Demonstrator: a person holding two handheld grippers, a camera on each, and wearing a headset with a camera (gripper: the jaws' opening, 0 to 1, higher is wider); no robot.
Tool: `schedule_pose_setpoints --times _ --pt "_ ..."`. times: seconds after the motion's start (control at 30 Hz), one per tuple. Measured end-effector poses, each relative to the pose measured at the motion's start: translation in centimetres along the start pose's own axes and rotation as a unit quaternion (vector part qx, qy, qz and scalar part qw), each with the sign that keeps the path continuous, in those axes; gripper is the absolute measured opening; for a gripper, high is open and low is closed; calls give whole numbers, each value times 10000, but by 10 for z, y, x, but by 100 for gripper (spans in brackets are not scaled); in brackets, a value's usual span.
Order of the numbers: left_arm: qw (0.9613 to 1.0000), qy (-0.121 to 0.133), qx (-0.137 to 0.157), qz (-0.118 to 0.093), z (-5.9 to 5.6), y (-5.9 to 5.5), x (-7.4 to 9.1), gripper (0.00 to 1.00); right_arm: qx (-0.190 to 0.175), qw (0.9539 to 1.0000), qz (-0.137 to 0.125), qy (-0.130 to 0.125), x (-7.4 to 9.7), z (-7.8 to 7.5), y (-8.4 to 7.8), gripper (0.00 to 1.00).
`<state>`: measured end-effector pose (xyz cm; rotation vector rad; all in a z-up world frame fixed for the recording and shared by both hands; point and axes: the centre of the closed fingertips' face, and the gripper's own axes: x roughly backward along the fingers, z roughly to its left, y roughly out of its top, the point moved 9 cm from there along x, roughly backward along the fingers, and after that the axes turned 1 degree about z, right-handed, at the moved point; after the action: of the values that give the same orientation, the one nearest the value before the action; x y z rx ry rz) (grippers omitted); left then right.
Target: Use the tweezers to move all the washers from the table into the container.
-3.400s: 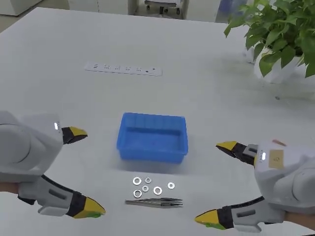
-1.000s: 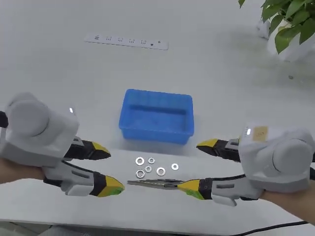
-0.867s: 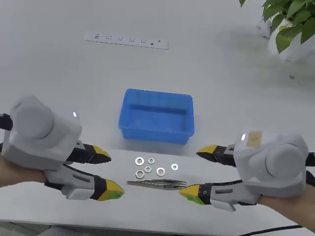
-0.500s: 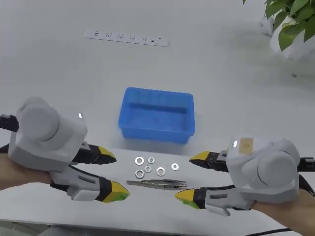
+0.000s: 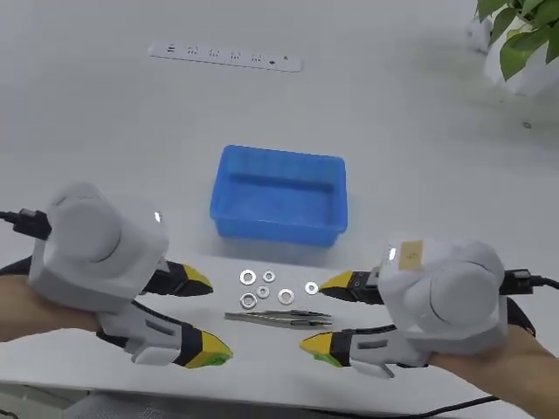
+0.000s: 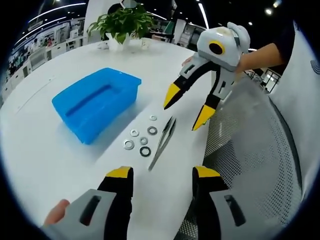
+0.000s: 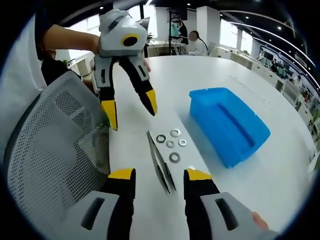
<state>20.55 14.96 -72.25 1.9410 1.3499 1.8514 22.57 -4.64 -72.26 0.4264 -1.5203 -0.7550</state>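
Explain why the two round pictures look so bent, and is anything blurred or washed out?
Head view: straight lines and soft, even light, with a faint shadow along the near side of the blue container; the washers look sharp. Left gripper view: a fisheye lens curves the table, and the ceiling lights show as bright streaks. Right gripper view: same curving, with the tweezers crisp.

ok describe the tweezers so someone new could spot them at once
Find the blue container on the white table. Just in front of it, nearer the person, lie small round washers; the tweezers lie on their near side. They are the one long, thin metal piece, not a ring.
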Motion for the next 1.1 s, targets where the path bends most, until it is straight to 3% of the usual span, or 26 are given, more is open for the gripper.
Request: schedule_pose_setpoints --times 0.2,0.4,0.6,0.87,1.1 --pt "10000 85 -12 14 5 1 -2 51 50 10000 55 46 -7 0 3 38" --pt "10000 1 -6 50 5 2 -6 46 96 9998 105 105 -13 -2 3 37" --pt "9997 -88 222 26 7 3 -12 45 77 9997 188 168 -16 -6 3 32" --pt "9999 -79 117 52 8 2 -16 38 -39 9993 271 235 -21 -10 -1 28" --pt "9998 -60 -147 142 11 1 -23 32 144 9986 398 328 -28 -8 0 25"
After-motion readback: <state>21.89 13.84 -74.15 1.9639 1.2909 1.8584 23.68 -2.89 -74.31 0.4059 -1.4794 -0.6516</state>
